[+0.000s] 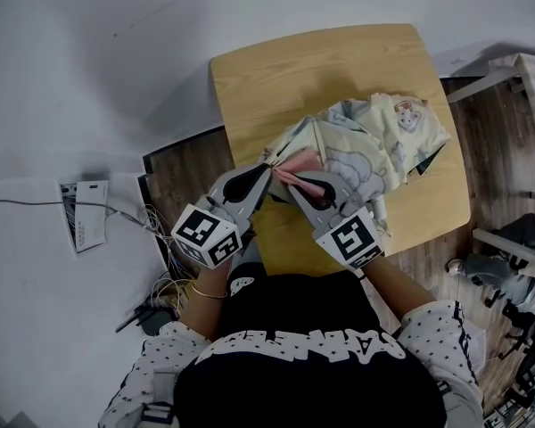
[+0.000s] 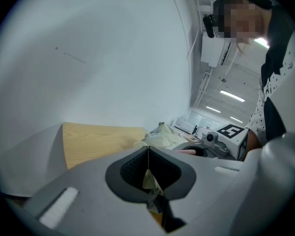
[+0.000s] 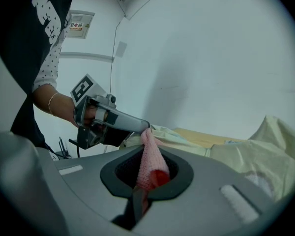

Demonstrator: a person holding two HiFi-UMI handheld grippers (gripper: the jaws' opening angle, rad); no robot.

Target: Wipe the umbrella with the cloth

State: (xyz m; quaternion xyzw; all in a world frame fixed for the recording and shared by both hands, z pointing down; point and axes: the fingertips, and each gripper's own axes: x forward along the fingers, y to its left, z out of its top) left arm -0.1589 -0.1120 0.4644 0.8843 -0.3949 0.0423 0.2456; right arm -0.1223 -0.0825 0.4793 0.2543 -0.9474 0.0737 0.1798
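Head view. Umbrella (image 1: 374, 141), pale printed fabric, lies collapsed on the wooden table (image 1: 276, 69), ahead of both tools and mostly beyond the right one. Left gripper (image 1: 266, 169) has its tips at the umbrella's near edge. Right gripper (image 1: 294, 185) sits just beside it, tips angled toward it, with the pink cloth (image 1: 294, 163) between the two. Judgement: left pins the fabric so it does not slide while right rubs.

Left gripper view. Jaws (image 2: 148, 154) are clenched, the pads meeting along one line with a sliver of pale umbrella fabric (image 2: 150, 181) pinched low between them. More of the umbrella bunches just ahead of the tips. Bare table extends ahead and to the left.

Right gripper view. Jaws (image 3: 148, 173) are clamped on the cloth (image 3: 151, 161), which stands out forward as a narrow roll. Its free end reaches the fabric just beside the left gripper's tip (image 3: 137, 126). The bulk of the umbrella (image 3: 265, 151) lies ahead and to the right, not touched by the cloth. Judgement: wiping is at the pinned edge, and most of the surface is not yet covered.
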